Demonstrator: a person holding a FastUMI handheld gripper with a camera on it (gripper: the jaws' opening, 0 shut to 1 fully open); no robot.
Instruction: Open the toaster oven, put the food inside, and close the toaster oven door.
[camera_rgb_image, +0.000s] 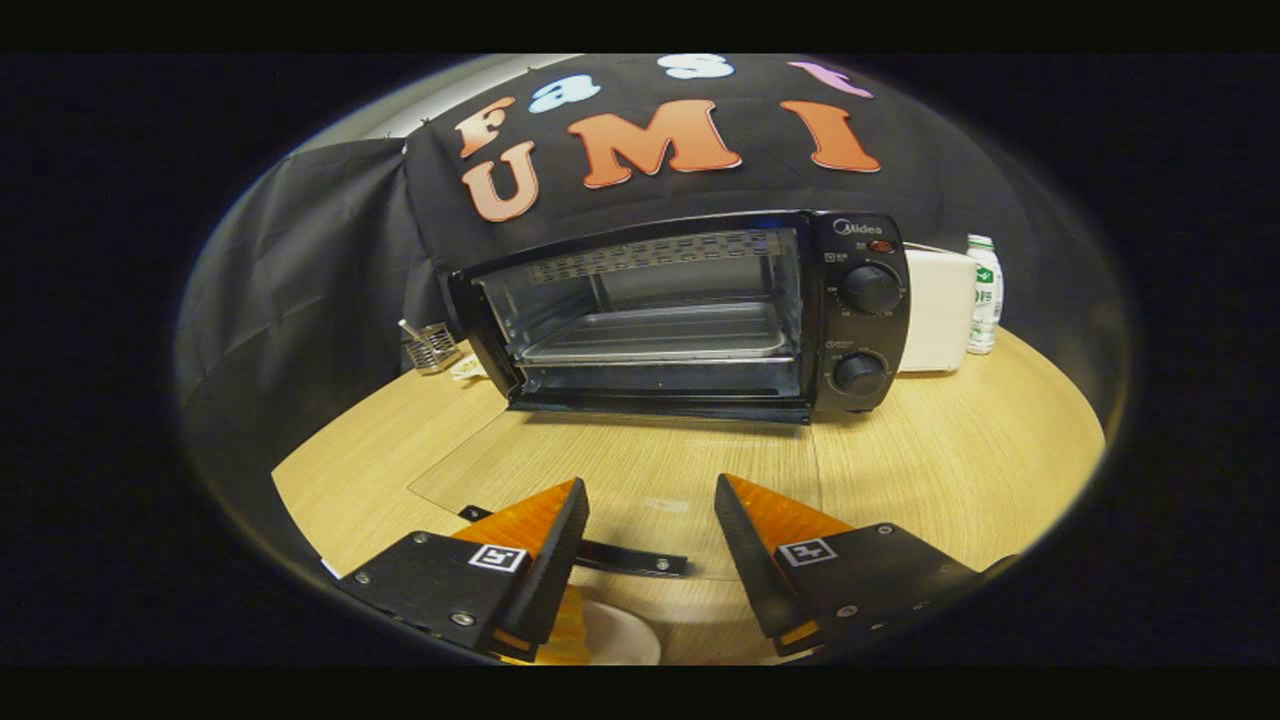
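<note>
The black toaster oven (690, 315) stands at the back of the wooden table (950, 450), beyond my fingers. Its glass door (640, 465) is folded down flat toward me, and the door's dark handle bar (610, 556) lies just under and between the fingers. A metal tray (660, 335) sits inside the open cavity. My gripper (650, 483) hovers above the lowered door, open, with nothing between the fingers. Below the left finger a yellow piece of food (566, 625) rests on a white plate (625, 638), partly hidden by that finger.
A white appliance (935, 310) stands right of the oven, with a white and green bottle (985, 295) beside it. A small metal holder (432, 346) sits at the oven's left. Black cloth hangs behind everything.
</note>
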